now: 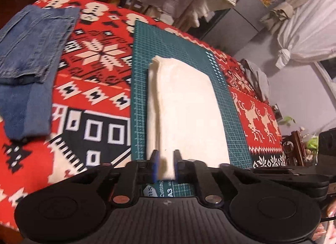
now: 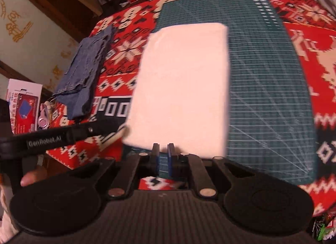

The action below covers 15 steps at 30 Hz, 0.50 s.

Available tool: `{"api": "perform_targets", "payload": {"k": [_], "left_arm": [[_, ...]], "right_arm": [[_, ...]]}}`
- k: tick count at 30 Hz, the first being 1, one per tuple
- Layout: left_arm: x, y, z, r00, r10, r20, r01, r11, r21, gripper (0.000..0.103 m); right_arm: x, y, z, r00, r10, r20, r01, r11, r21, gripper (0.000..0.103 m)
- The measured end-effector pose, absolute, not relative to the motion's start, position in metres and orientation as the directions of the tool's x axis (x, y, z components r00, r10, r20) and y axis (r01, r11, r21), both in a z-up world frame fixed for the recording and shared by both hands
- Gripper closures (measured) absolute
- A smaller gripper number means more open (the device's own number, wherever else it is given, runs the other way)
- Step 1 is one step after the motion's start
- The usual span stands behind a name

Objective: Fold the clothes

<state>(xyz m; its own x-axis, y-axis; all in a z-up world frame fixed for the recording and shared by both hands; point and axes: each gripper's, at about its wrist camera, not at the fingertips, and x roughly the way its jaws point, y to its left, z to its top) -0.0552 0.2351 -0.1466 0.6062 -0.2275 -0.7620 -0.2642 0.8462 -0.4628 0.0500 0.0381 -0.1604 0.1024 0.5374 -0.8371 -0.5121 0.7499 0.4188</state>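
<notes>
Far left of the table: folded denim garment [image 1: 27,63], a long blue stack lying on the red patterned tablecloth [image 1: 88,88], well apart from the mat. Right wrist view shows the same denim [image 2: 84,76] at the table's left edge.

Centre: green cutting mat [image 1: 231,105] with a white grid, laid over the tablecloth. On it lies the white folded cloth [image 1: 184,109], a tidy rectangle, long axis running away from the camera. Its left side shows stacked layers; its right edge lies inside the mat's right margin. In the right wrist view the cloth [image 2: 180,84] reaches the mat's [image 2: 268,88] left edge, possibly a little over it.

Left gripper [image 1: 166,165]: blue-padded fingers part-way open, set on either side of the cloth's near left corner. White fabric shows between the pads; whether they actually pinch it cannot be told because of blur.

Right gripper [image 2: 163,158]: fingers close together with a narrow gap, mat visible through it. It sits at the cloth's near edge, holding nothing that can be seen.

Right of the mat: more tablecloth with a deer pattern. Beyond the table, a knotted white curtain [image 1: 304,34].
</notes>
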Motion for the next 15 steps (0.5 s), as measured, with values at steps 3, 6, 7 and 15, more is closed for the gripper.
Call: {"api": "perform_targets", "payload": {"k": [3,6,7,15], "left_arm": [[-0.046,0.23,-0.152,0.589,-0.214,-0.779,-0.256,0.865,-0.432,0.082],[-0.043,0.227,-0.158,0.573,-0.217,-0.79,-0.254,0.87,-0.423,0.082],[-0.042,0.227,-0.16,0.566,-0.217,-0.795,-0.257,0.87,-0.421,0.082],[-0.046,0.221,-0.157,0.564,-0.169,-0.808,-0.27,0.887,-0.374,0.097]], "right_arm": [[0.05,0.023,-0.16,0.121,0.534,-0.837,-0.498,0.762,0.414,0.094],[0.05,0.015,-0.161,0.13,0.532,-0.837,-0.49,0.768,0.412,0.09],[0.049,0.013,-0.162,0.134,0.53,-0.838,-0.49,0.77,0.409,0.088],[0.042,0.01,-0.162,0.143,0.526,-0.838,-0.501,0.769,0.398,0.086]]}}
